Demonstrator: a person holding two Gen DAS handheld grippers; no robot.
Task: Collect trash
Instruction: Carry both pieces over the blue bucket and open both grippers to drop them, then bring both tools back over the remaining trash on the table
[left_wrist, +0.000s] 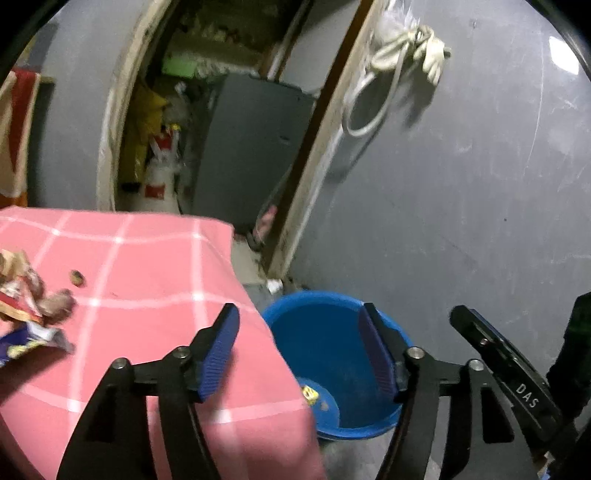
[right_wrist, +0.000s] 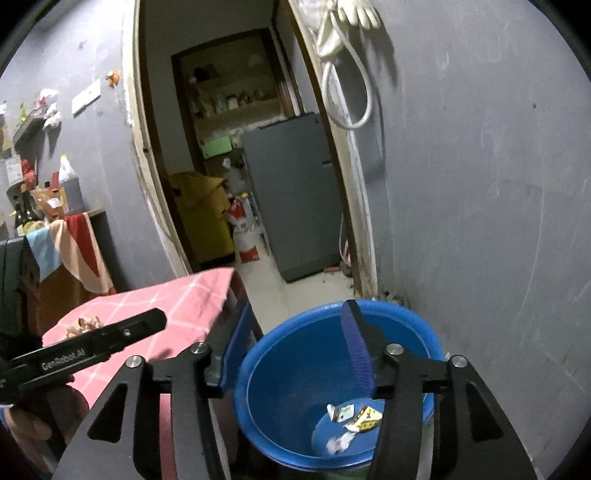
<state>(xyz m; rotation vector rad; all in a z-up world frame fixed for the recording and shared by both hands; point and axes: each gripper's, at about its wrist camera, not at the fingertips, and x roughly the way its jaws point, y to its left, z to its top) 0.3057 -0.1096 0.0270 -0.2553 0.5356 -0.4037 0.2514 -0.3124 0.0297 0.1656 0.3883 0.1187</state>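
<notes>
Left gripper (left_wrist: 301, 347) and right gripper (right_wrist: 295, 354), jaws spread and empty, above round blue plastic bucket (right_wrist: 280, 354) holding crumpled wrappers (right_wrist: 354, 421); pink checked tablecloth (left_wrist: 147, 280) at left.

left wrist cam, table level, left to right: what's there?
Wrapper pile → small nut-like scrap → pink checked cloth → blue bucket → right gripper, only partly seen.
</notes>
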